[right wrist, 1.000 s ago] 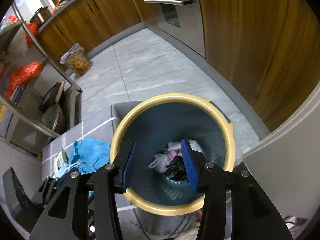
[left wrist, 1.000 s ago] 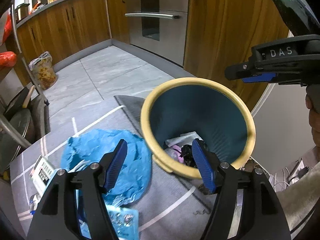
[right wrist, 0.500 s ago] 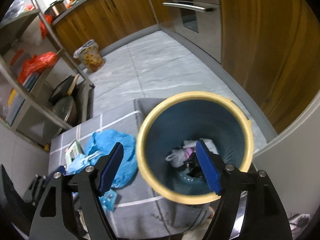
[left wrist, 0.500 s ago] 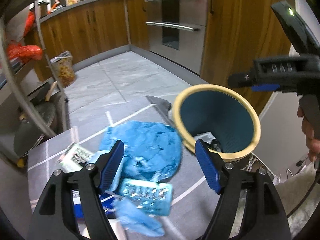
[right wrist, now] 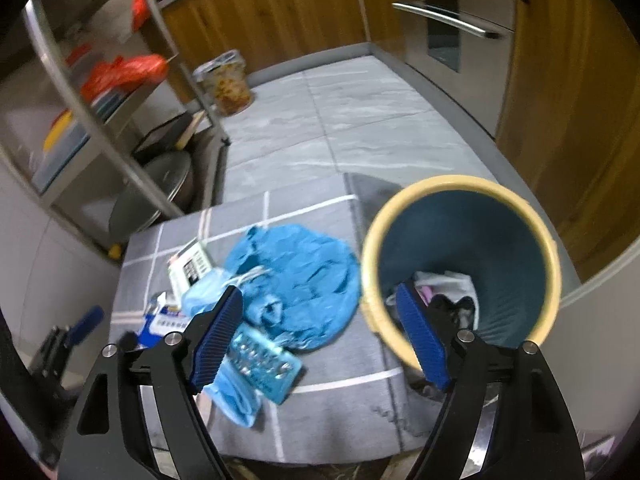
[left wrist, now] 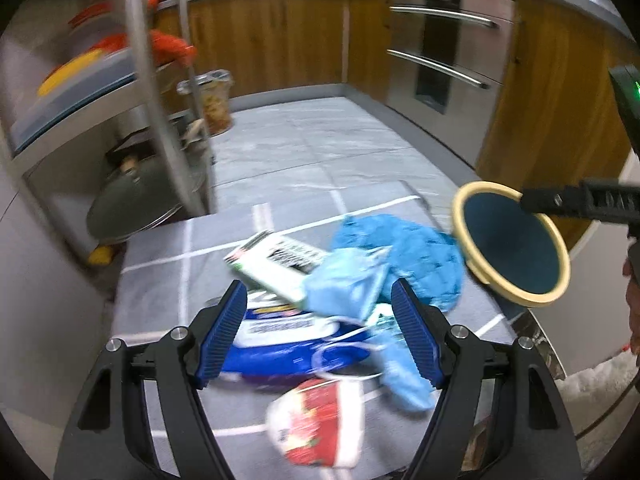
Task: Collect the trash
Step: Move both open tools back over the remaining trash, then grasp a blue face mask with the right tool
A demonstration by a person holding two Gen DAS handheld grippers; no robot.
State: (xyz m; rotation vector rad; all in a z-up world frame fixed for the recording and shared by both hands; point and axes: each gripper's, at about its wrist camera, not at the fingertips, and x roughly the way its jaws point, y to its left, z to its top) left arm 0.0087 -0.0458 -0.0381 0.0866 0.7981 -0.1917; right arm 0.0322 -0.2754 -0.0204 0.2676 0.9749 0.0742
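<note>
Both grippers hang over the litter on the grey mat (right wrist: 328,376), beside the yellow-rimmed bin (right wrist: 460,264). The bin already holds some crumpled scraps at its bottom.

Left gripper (left wrist: 320,332): jaws wide, nothing between the pads. Right gripper (right wrist: 320,336): jaws have just been opening and now stand wide, also empty.

Litter, all placed from the bin:
- Crumpled blue sheet (right wrist: 296,276), just beside the rim. Judged light and soft; should collapse under the pads, so pinch a raised fold.
- Blister pack (right wrist: 264,364), near, on the mat below the sheet. Judged stiff, flat, slick; take it across an edge.
- Face mask (left wrist: 348,288), further off. Limp; bunch the cloth rather than the ear loops.
- Barcoded carton (left wrist: 276,264), beyond the mask. Light, rigid; grip across its thin side.
- Blue wipes pack (left wrist: 280,340) and red-and-white wrapper (left wrist: 316,420), well apart from the bin. Judged slippery film.

Everything looks light, nothing fragile.
</note>
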